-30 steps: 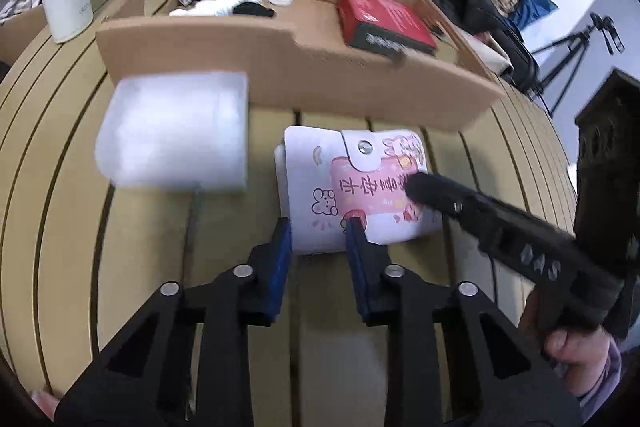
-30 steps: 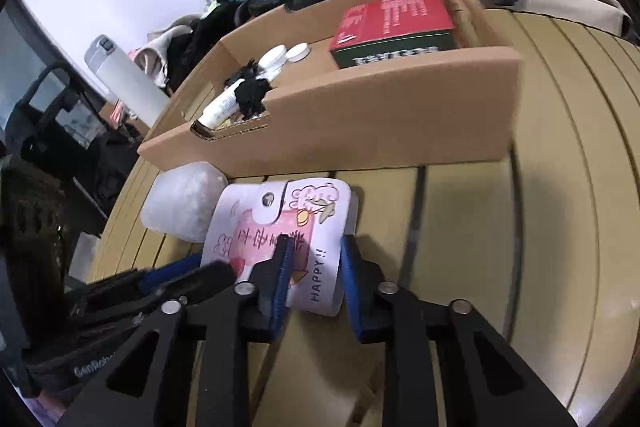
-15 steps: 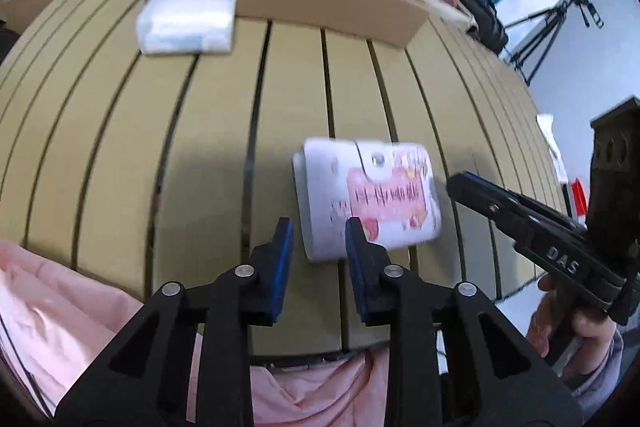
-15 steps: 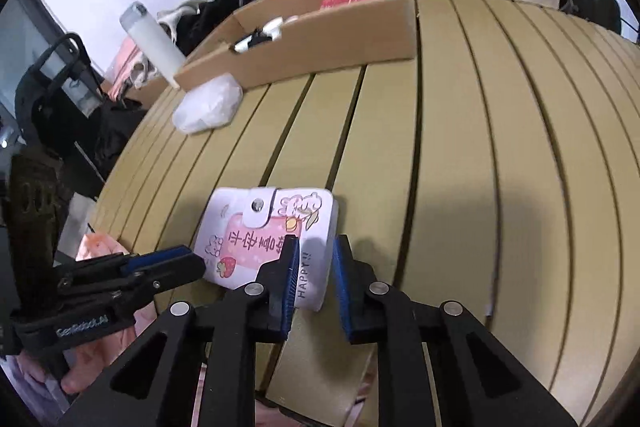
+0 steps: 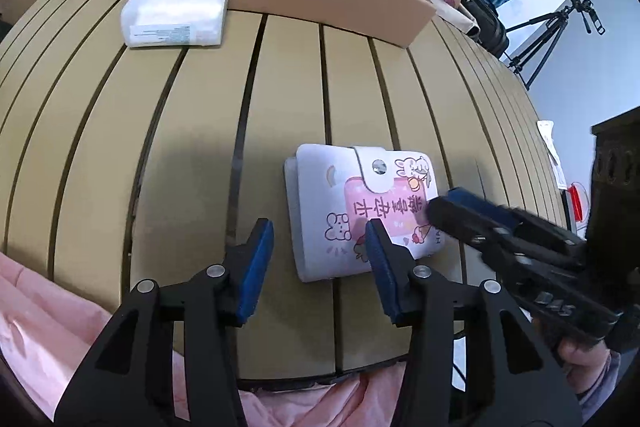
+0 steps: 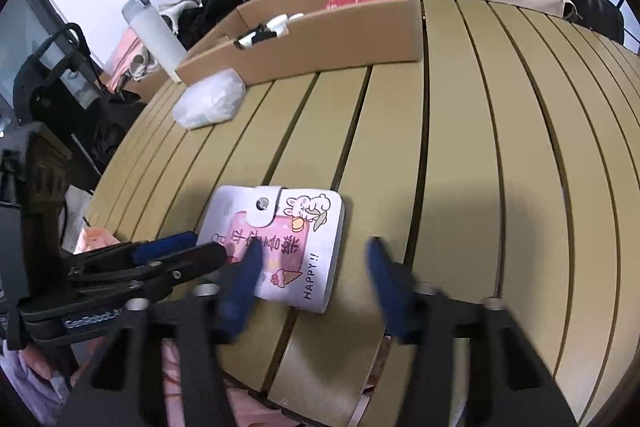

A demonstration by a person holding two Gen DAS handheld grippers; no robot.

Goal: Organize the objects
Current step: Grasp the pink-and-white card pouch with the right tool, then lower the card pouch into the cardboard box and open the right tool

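While lying flat near table's (image 5: pixel 200 147) front edge, wallet (image 5: pixel 352 203) unheld — left gripper (image 5: pixel 318 243) and right gripper (image 6: pixel 314 267) just opening, jaws parted, pads off it.

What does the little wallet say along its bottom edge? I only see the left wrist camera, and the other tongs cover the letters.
Observer: In the right wrist view the wallet reads "HAPPY!!" along that edge.
Operator: Are the right tongs squeezing it?
Observer: No. The right tongs have just been opening and now gape. One side of the wallet lies flat on the table between them, and they are not pressing on it.
Operator: My picture cuts off the top of the white bottle. Does it have a lid?
Observer: Yes, the white bottle has a cap on top.
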